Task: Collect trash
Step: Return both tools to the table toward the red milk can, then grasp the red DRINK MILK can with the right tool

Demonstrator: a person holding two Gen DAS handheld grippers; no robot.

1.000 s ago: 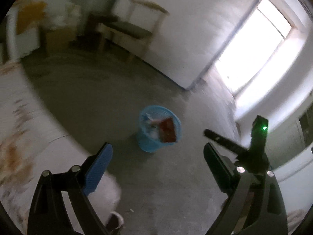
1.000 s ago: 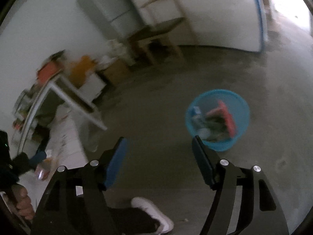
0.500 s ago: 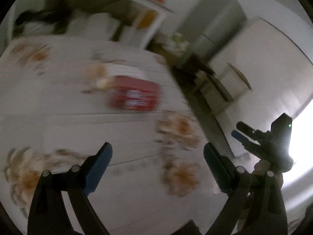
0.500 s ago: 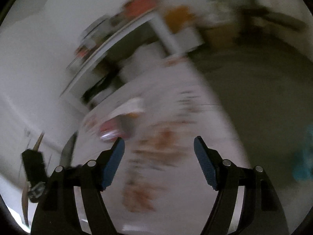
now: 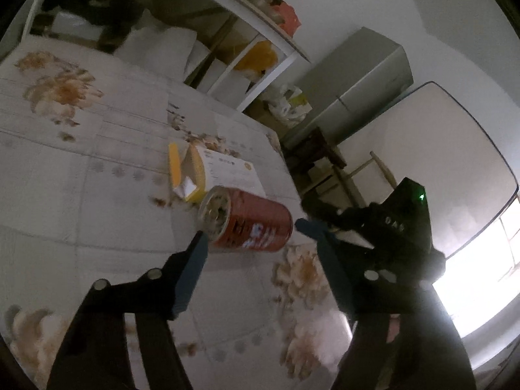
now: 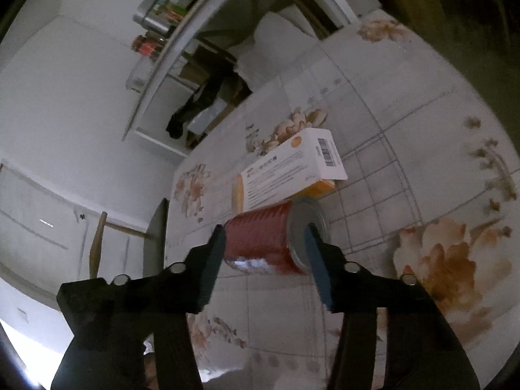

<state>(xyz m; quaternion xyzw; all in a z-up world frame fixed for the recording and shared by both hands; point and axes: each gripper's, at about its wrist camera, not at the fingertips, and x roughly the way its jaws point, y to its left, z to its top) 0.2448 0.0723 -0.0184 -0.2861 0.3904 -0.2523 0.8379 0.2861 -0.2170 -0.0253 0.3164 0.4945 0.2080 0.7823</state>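
Two pieces of trash lie ahead of my tongs on the flowered tabletop [image 6: 422,136]: a red can [image 6: 263,240] on its side and, just beyond it, an opened carton [image 6: 292,169]. Right tongs [image 6: 265,243] straddle the can end to end, closing, pads not yet pressing. Left tongs [image 5: 256,253], also closing, sit just short of it with nothing between them, perhaps to steady its roll.

Dim room; window [image 5: 481,276] glare blows out right edge, fisheye warp, slight blur.
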